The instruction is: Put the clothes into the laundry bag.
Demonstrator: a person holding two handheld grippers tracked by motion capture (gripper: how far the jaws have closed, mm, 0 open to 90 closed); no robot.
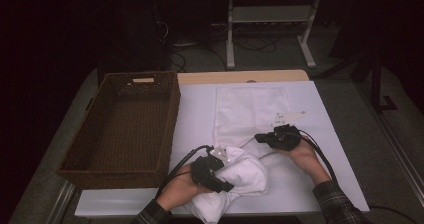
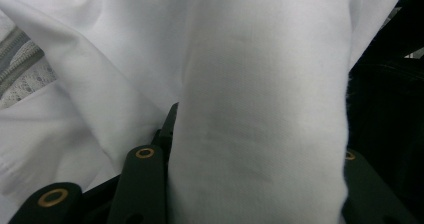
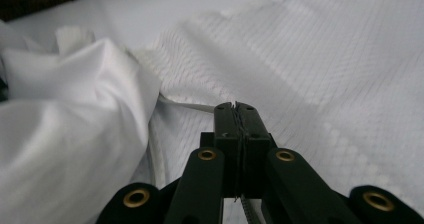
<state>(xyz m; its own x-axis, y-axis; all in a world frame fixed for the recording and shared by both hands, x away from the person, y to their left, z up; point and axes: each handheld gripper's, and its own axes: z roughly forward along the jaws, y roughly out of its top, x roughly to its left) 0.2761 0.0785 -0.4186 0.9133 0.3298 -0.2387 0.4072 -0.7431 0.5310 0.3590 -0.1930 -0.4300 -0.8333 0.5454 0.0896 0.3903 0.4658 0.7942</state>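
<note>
A bunched smooth white cloth point(image 1: 246, 170) lies at the table's near edge. My left gripper point(image 1: 227, 186) is shut on a thick fold of this cloth point(image 2: 260, 84), which fills the gap between its jaws; a grey zipper point(image 2: 17, 59) runs along the cloth's edge. A flat, textured white cloth point(image 1: 250, 109) is spread beyond it. My right gripper point(image 1: 258, 137) points left at the seam where the two cloths meet. Its jaws point(image 3: 235, 106) stand together, pinching a thin white strip point(image 3: 187, 104) that leads from the bunched cloth point(image 3: 65, 134), over the textured cloth point(image 3: 325, 74).
A brown wicker basket point(image 1: 172, 119), with nothing in it, stands at the table's left. A white cover point(image 1: 195, 109) lies over the table. Beyond the far edge are white table legs point(image 1: 230, 34) and cables on a dark floor.
</note>
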